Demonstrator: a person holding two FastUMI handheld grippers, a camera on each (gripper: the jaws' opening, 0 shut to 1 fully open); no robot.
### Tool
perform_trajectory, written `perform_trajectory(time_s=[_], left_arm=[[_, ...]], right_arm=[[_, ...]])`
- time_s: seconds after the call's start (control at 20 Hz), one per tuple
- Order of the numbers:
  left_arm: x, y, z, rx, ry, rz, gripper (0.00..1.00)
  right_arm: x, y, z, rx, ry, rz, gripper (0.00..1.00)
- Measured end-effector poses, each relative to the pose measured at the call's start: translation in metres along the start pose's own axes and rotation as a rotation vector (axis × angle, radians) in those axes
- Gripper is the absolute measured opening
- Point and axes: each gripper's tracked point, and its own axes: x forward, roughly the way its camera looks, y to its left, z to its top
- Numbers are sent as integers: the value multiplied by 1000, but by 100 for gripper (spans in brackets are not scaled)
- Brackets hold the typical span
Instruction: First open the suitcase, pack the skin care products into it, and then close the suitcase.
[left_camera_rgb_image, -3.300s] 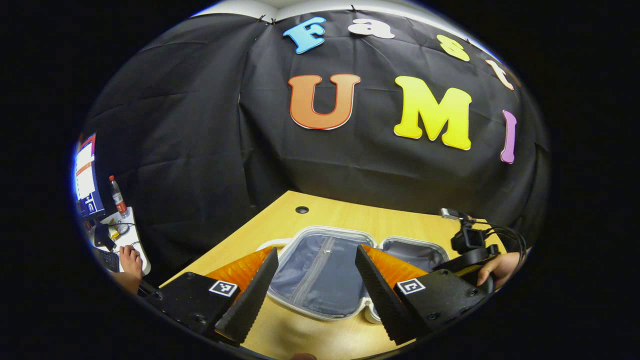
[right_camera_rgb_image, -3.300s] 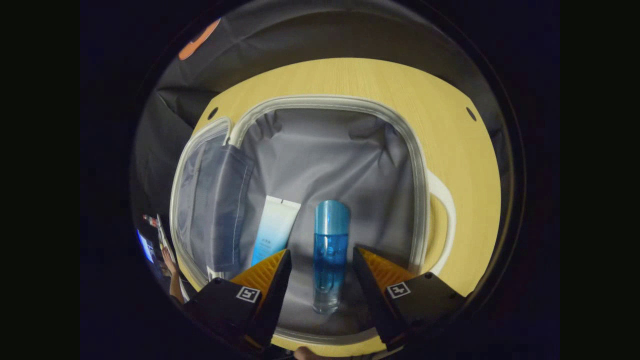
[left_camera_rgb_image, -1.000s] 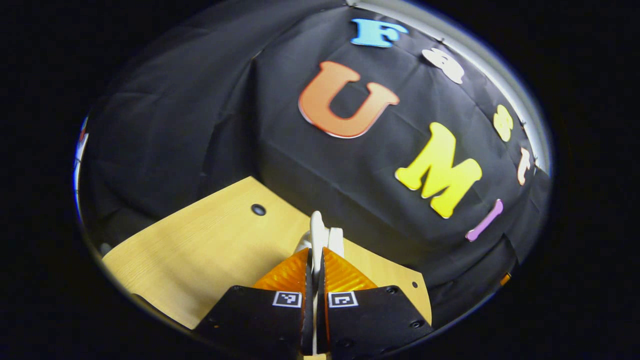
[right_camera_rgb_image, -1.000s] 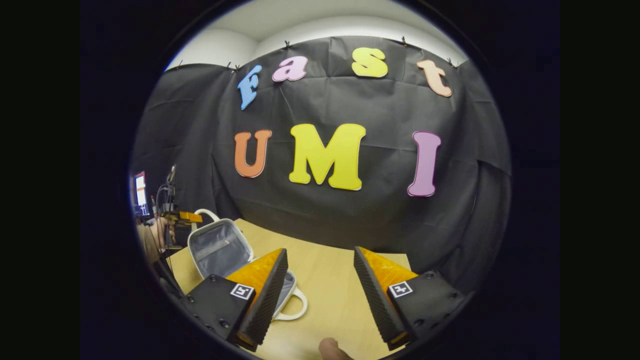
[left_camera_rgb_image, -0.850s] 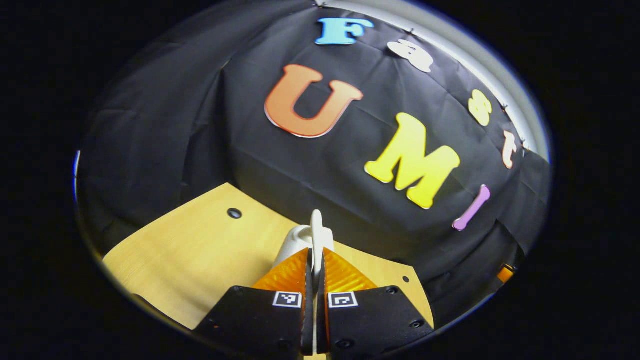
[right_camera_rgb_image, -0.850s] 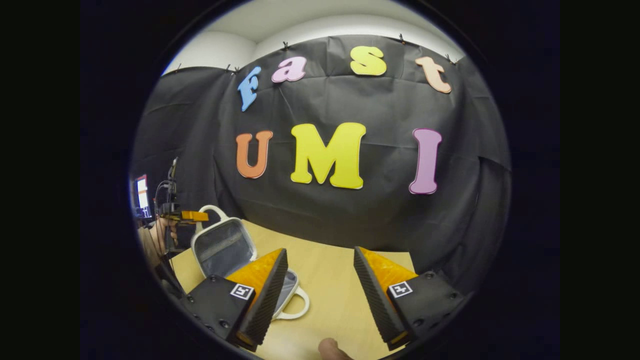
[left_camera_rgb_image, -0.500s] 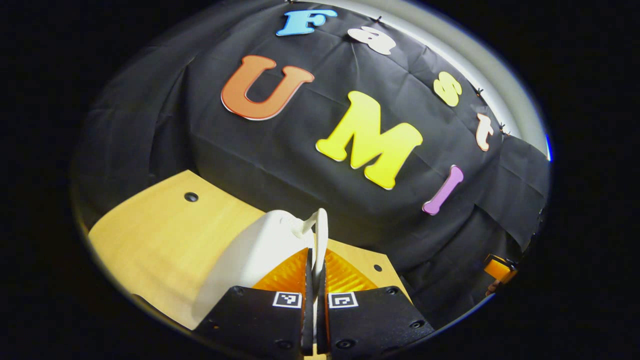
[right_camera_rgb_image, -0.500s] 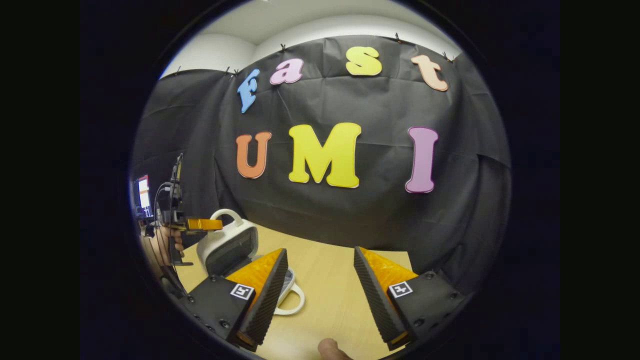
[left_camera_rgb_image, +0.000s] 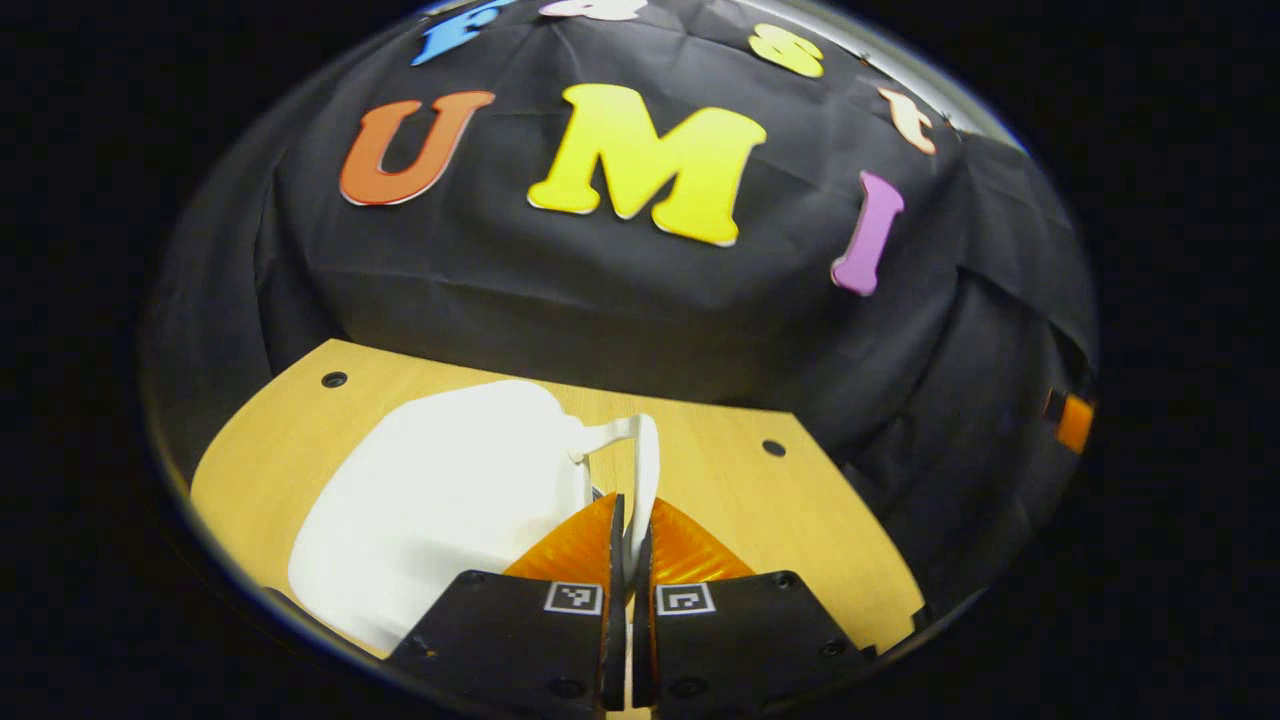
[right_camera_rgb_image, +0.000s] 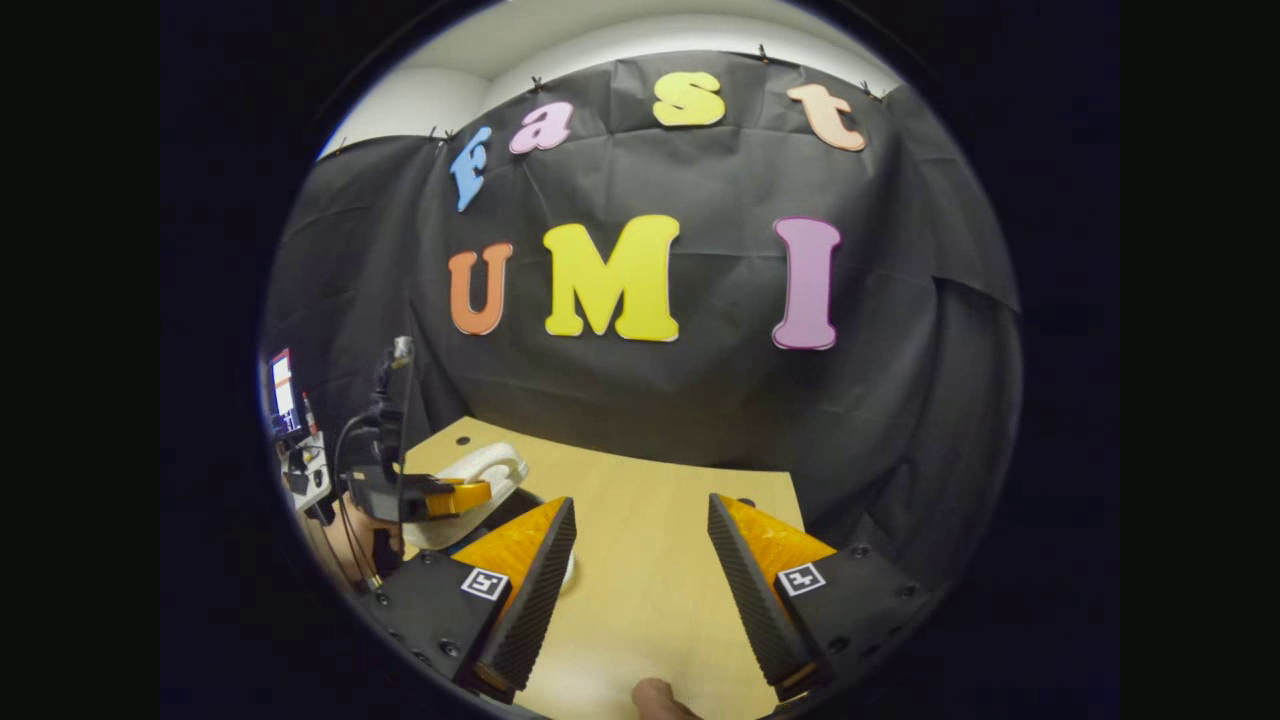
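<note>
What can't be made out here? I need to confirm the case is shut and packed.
- Skin care products: hidden by the white hard-shell suitcase lid, left gripper view.
- Closing seam: covered by the left gripper shut on the white loop handle.
- Suitcase in right gripper view: behind right gripper's finger.

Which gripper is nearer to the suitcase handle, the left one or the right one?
Left. The left gripper is shut on the suitcase handle. The right gripper is open above the bare table, off to the side of the suitcase.
</note>
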Motion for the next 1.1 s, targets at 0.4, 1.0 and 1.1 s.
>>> perform_trajectory(time_s=[0.4, 1.0, 1.1], left_arm=[[40, -27, -80, 193, 177, 81, 6], [-10, -45, -18, 182, 73, 161, 69], [-38, -38, 27, 153, -19, 178, 90]], right_arm=[[-12, -40, -24, -11, 50, -46, 79], [8, -28, 16, -22, -35, -79, 79], [9, -19, 27, -26, -65, -85, 79]])
